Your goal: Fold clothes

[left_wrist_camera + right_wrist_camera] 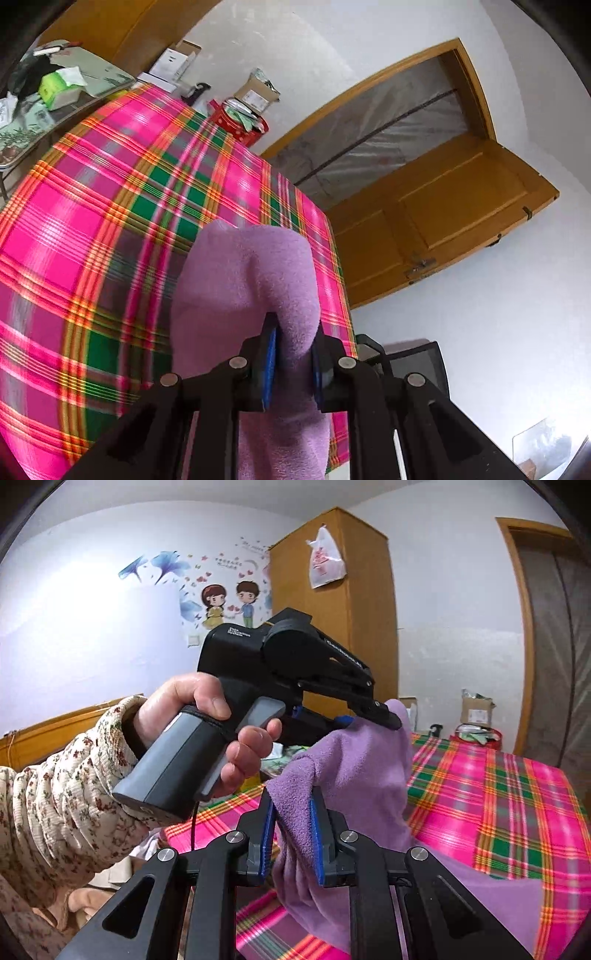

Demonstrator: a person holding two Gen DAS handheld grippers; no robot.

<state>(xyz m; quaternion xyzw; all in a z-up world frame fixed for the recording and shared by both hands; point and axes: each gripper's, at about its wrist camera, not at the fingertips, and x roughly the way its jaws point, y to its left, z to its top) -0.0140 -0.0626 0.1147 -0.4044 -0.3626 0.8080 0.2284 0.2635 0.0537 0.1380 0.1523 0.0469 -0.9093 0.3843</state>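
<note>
A bed [110, 221] fills most of both views, covered by a plaid sheet [498, 805] in bright pink, green and orange. White walls surround it, one carrying cartoon stickers [229, 602] of two children among hearts and blue flowers. A tall wooden wardrobe [354, 602] stands in the corner with a white plastic bag [327, 559] hanging on its side. A wooden door [436, 221] stands swung open beside a doorway covered with clear plastic sheeting [384, 136].

A lilac fleece cloth [354, 760] is raised off the bed, stretched between the two tools, with its lower part trailing down onto the plaid sheet at lower right in the right wrist view. In the left wrist view the same cloth bulges up above the tool and hangs down beneath it.

The person's left hand [207, 731], in a cream floral sleeve [66, 797], grips the black handle of the left tool [384, 716], whose tip is pinching the cloth's upper edge. The right tool [293, 834], with blue pads [316, 842], is pinching a fold of the cloth close by, lower and nearer the camera.

Beyond the far end of the bed sit a red polka-dot container [240, 123] and cardboard boxes [255, 94]. A cluttered tabletop [37, 110] at the left holds a green tissue pack [55, 86].
</note>
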